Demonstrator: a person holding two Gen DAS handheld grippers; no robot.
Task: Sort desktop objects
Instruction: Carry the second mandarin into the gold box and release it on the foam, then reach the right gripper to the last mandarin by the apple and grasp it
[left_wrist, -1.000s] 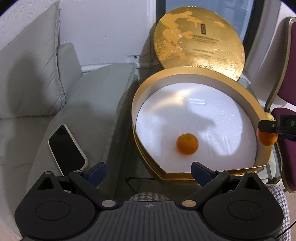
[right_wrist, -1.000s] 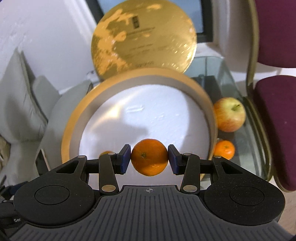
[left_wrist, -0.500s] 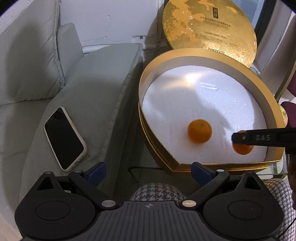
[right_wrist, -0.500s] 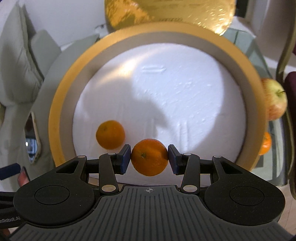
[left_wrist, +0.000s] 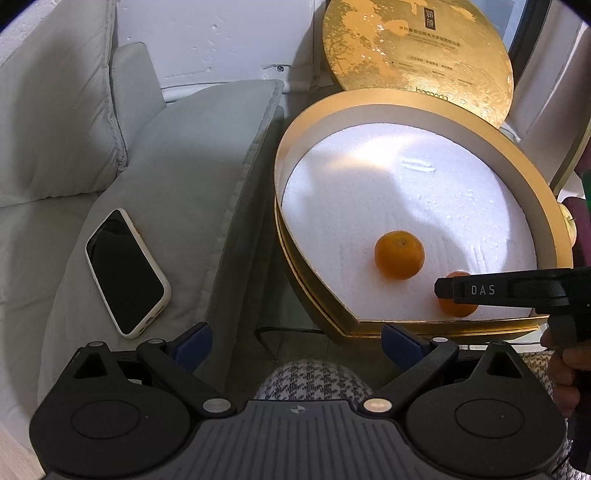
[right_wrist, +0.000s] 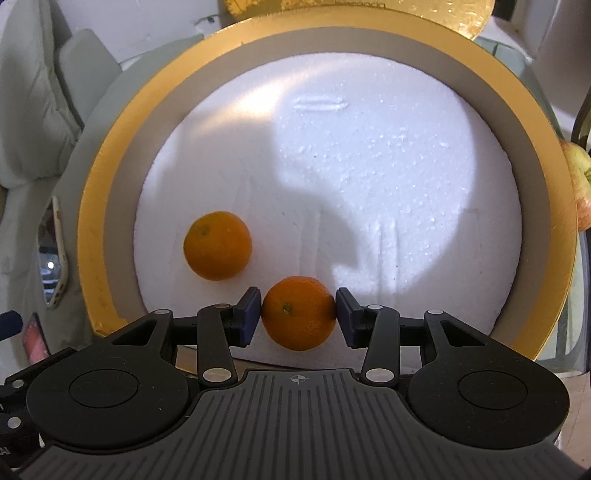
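Note:
A round gold box (left_wrist: 280, 206) lined with white foam stands on the glass table. One orange (left_wrist: 399, 254) lies loose on the foam, left of centre in the right wrist view (right_wrist: 218, 245). My right gripper (right_wrist: 299, 314) is shut on a second orange (right_wrist: 299, 321), held low over the foam near the box's front wall. In the left wrist view that orange (left_wrist: 458, 306) shows partly behind the right gripper's black finger (left_wrist: 498, 290). My left gripper (left_wrist: 295, 343) is open and holds nothing, just in front of the box's near rim.
The gold lid (left_wrist: 417, 55) leans upright behind the box. A phone (left_wrist: 127, 273) lies on the grey cushion (left_wrist: 192, 166) to the left. An apple (right_wrist: 578, 192) sits outside the box's right rim. Houndstooth fabric (left_wrist: 314, 380) is below the left gripper.
The right gripper has carried its orange over the box rim and down toward the foam, near the loose orange. The left gripper has shifted slightly and stayed open.

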